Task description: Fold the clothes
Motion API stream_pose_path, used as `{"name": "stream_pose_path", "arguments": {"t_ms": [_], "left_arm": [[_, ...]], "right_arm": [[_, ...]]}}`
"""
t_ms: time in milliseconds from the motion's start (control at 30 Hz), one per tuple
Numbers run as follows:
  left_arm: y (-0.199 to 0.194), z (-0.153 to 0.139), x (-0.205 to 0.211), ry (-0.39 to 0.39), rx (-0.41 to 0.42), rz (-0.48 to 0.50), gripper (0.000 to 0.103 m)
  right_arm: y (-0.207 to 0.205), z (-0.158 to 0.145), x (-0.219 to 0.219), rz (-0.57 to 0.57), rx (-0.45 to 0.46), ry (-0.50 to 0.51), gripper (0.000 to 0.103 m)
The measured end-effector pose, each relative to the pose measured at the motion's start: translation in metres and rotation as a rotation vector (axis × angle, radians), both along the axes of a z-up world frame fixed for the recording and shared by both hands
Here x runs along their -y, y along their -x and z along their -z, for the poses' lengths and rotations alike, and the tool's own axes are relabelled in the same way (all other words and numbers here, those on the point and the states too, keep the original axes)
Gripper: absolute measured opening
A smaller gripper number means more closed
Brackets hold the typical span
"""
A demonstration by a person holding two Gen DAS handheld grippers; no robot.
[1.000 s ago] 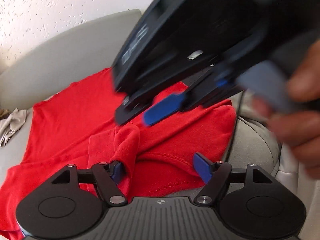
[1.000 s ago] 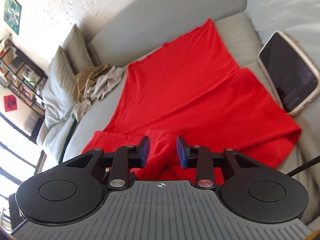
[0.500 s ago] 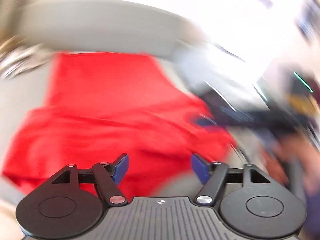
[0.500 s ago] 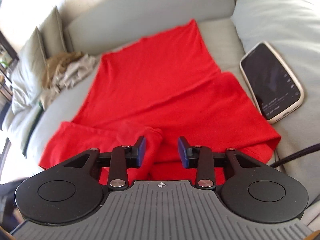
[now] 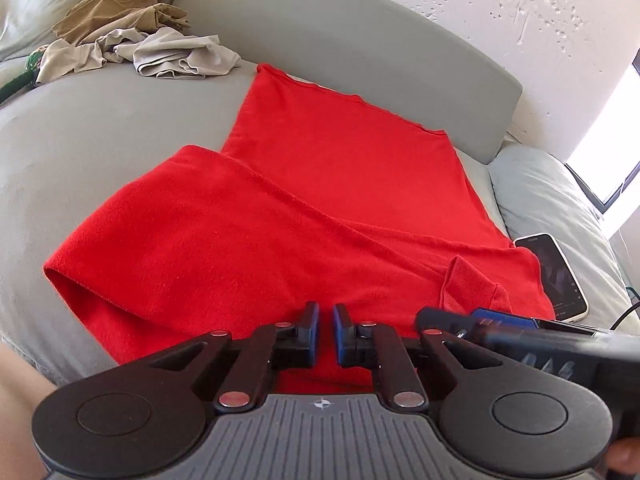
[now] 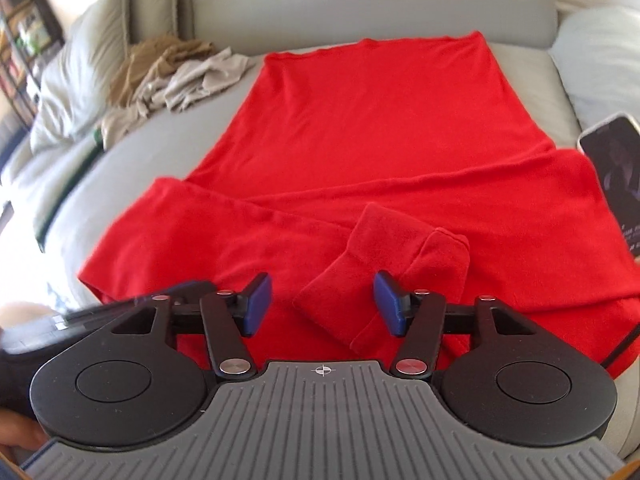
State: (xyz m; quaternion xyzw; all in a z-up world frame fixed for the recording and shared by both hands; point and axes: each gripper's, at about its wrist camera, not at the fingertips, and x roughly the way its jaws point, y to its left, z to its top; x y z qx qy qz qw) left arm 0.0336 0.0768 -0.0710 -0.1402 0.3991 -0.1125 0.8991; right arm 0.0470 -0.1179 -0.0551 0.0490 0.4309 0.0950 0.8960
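Now red shirt point(image 6: 380, 128) lies part-folded, sleeve bunched; left claw point(image 5: 326, 334) closing empty, right claw point(image 6: 322, 304) opening wide.

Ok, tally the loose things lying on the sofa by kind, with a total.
Red garment: 1
Heap of beige and tan clothes, too tangled to count apart: 1
Phone: 1
Total: 3

the black left gripper with blue pads point(image 5: 326, 330) has just been closing to a narrow empty gap; the black right gripper with blue pads point(image 6: 322, 304) has just been opening wide, nothing pinched.
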Motion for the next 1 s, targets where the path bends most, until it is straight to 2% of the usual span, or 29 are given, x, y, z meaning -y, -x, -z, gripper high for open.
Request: {"name": "stream_pose_path", "arguments": {"t_ms": [133, 200, 233, 267, 333, 433, 533, 600, 700, 733, 767, 800, 867, 933, 1000], "left_arm": [[-0.003, 0.004, -0.002, 0.016, -0.006, 0.000, 0.014], [-0.004, 0.004, -0.001, 0.016, -0.005, 0.000, 0.014], [-0.004, 0.004, -0.001, 0.016, -0.003, 0.000, 0.014], [-0.004, 0.004, -0.001, 0.015, -0.002, 0.000, 0.014], [-0.003, 0.004, -0.002, 0.024, 0.000, -0.008, 0.014], [0.004, -0.005, -0.001, 0.042, 0.023, -0.071, 0.013], [0.012, -0.022, 0.006, 0.058, 0.095, -0.100, 0.015], [0.014, -0.033, 0.012, 0.070, 0.144, -0.103, 0.016], [0.010, -0.035, 0.022, 0.039, 0.169, -0.107, 0.019], [0.007, -0.031, 0.026, 0.024, 0.148, -0.103, 0.019], [0.003, -0.027, 0.029, 0.010, 0.126, -0.100, 0.019], [0.001, -0.022, 0.032, 0.000, 0.099, -0.097, 0.019], [-0.002, -0.014, 0.036, -0.039, 0.067, -0.086, 0.019], [0.000, -0.010, 0.038, -0.103, 0.066, -0.082, 0.019], [0.001, -0.009, 0.037, -0.119, 0.068, -0.082, 0.020]], "right_arm": [[0.011, 0.008, -0.023, -0.076, 0.076, 0.206, 0.056], [0.015, 0.005, -0.021, -0.068, 0.090, 0.227, 0.043], [0.017, 0.002, -0.016, -0.053, 0.090, 0.220, 0.028], [0.018, -0.001, -0.009, -0.029, 0.090, 0.208, 0.006], [0.022, -0.010, 0.009, 0.033, 0.100, 0.178, 0.007], [0.026, -0.024, 0.039, 0.108, 0.170, 0.182, 0.006], [0.025, -0.039, 0.067, 0.154, 0.258, 0.168, 0.006], [0.029, -0.052, 0.086, 0.183, 0.348, 0.123, 0.006], [0.042, -0.068, 0.108, 0.236, 0.515, 0.065, 0.006], [0.046, -0.069, 0.115, 0.258, 0.547, 0.049, 0.006], [0.046, -0.066, 0.121, 0.276, 0.538, 0.040, 0.007], [0.041, -0.058, 0.127, 0.286, 0.486, 0.035, 0.007], [0.025, -0.028, 0.142, 0.301, 0.328, -0.006, 0.007], [0.014, 0.006, 0.158, 0.366, 0.160, -0.046, 0.007], [0.013, 0.021, 0.171, 0.422, 0.101, -0.116, 0.008]]}}
